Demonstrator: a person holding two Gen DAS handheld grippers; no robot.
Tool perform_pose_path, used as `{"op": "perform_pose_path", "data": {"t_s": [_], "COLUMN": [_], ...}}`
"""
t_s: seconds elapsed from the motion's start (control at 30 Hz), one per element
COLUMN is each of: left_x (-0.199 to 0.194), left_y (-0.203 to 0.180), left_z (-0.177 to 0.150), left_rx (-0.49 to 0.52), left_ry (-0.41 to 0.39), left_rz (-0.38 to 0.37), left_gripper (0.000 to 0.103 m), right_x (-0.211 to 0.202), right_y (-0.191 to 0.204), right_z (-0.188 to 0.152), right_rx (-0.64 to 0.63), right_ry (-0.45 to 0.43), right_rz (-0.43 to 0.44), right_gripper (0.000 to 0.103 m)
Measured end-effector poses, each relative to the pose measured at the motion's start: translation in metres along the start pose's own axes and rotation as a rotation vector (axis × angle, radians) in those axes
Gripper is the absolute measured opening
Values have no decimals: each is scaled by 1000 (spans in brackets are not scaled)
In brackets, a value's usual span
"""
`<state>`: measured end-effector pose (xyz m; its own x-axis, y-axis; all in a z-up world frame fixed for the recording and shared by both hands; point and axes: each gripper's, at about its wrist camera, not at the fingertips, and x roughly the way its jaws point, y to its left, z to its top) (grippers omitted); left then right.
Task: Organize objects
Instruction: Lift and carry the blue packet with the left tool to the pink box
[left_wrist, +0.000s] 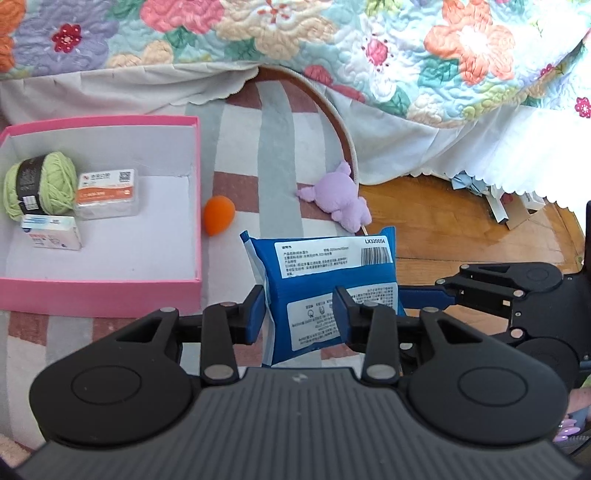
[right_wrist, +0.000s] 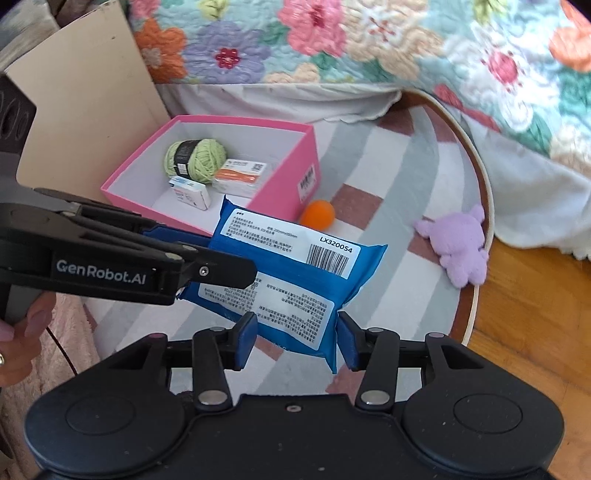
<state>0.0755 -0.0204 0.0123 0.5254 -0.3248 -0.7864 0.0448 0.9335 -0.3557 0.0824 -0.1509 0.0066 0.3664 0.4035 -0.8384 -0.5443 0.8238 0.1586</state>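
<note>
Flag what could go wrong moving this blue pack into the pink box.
1. The blue pack hangs between the left gripper and right gripper. I can't tell whether the right one's pads press on it, so it may swing or drop.
2. Yarn and two small boxes fill one side of the pink box; the pack may land on them.

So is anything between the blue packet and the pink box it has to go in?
Nothing visible. The blue packet hangs right of the open pink box; the orange ball lies low on the rug beside its outer wall.

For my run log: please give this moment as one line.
left tongs: shut on blue pack | right tongs: around pack corner, grip unclear
</note>
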Motion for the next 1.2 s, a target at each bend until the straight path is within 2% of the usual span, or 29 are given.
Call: {"op": "perform_pose_path", "data": {"t_s": [0.37, 0.63, 1.1, 1.2], "left_x": [-36, -64, -79, -80], "left_y": [24, 35, 61, 72], "left_z": [-13, -11, 2, 7], "left_rx": [-45, -36, -60, -67], "left_ry": [-16, -68, -133, -146], "left_rz": [-7, 31, 62, 76], "left_gripper": [41, 42, 44, 44], "right_x": [-14, -22, -13, -8], "right_y": [37, 63, 73, 78], "right_z": [11, 23, 61, 68], "right_rx": [-119, -202, -195, -218], "right_ry": [-28, -50, -88, -98], "right_rz": [29, 37, 51, 47], "right_gripper": [56, 56, 56, 52]}}
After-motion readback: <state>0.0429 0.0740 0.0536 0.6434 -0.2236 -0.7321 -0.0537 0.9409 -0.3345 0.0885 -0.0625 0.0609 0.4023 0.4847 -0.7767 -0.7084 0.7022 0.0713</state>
